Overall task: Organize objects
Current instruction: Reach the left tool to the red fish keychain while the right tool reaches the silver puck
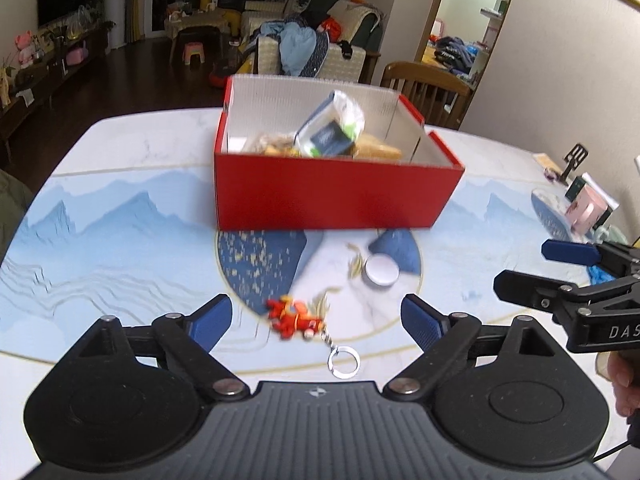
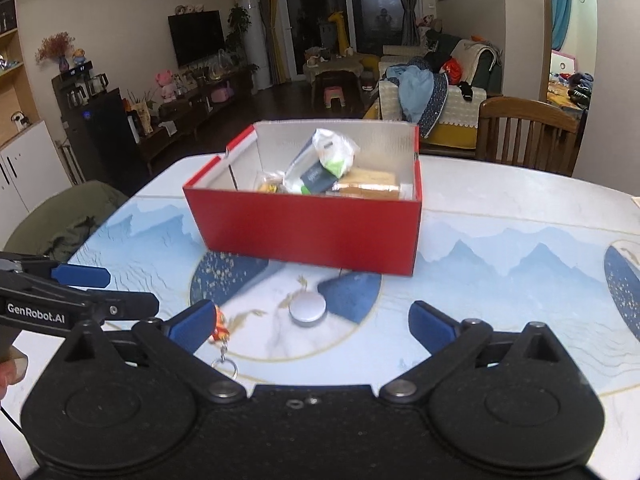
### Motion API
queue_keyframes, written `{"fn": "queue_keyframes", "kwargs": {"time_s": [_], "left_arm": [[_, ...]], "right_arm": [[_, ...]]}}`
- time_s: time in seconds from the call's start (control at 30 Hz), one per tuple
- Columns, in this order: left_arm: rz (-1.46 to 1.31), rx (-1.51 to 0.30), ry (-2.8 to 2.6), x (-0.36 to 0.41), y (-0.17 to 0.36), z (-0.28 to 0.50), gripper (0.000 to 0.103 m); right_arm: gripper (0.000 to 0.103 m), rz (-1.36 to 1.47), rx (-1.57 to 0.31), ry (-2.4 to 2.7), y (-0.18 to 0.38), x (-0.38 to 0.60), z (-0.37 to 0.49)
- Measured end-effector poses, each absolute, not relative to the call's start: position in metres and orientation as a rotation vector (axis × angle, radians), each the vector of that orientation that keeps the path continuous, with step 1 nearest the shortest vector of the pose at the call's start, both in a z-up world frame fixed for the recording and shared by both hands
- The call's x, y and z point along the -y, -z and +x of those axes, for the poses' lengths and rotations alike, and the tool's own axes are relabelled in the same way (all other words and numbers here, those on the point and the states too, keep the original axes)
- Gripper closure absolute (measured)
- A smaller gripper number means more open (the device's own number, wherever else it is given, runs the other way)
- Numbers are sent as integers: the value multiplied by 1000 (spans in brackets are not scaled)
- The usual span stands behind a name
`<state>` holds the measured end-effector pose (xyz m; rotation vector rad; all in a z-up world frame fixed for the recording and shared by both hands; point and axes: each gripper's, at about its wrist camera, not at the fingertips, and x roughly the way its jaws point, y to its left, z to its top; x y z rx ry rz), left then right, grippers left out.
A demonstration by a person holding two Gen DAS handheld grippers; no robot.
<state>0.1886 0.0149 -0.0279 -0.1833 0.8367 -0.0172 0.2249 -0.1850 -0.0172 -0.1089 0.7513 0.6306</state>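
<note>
Left gripper (image 1: pixel 316 320) and right gripper (image 2: pixel 310 322) both released, poised over loose items.

Each gripper stands wide with nothing between its pads. The left one frames the red keychain (image 1: pixel 294 318) on the tabletop (image 1: pixel 120 160); the right one lines up with the small round tin (image 2: pixel 307 309) just beyond. Both lie near the red box (image 1: pixel 336 196), which already holds packets, so they likely go there next.

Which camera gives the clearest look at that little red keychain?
The left wrist view: the whole red keychain with its chain and ring lies between the open left tool's fingers. The right wrist view shows only its edge and ring, behind a finger.
</note>
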Motion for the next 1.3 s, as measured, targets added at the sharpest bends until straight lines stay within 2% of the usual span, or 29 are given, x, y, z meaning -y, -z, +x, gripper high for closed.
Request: {"fn": "queue_keyframes", "kwargs": {"time_s": [0.07,0.13,0.67,0.83,1.0,1.1,1.3], "left_arm": [[-160,-846,3,-12,37,184,8],[-155,-858,5,-11,47,182,0],[-49,-905,-25,-4,115,205,0],[-29,-899,-31,-3,125,217,1],[-26,-905,-37,-3,135,227,1],[-38,-890,-43,-4,137,230,1],[-24,-868,-43,-2,139,233,1]], "right_arm": [[0,-100,-774,-631,23,186,225],[0,-87,-806,-632,29,188,229],[2,-164,-923,-599,89,166,262],[8,-191,-952,-612,102,150,278],[9,-193,-979,-615,112,139,292],[19,-215,-984,-615,117,133,298],[20,-238,-973,-621,120,124,302]]}}
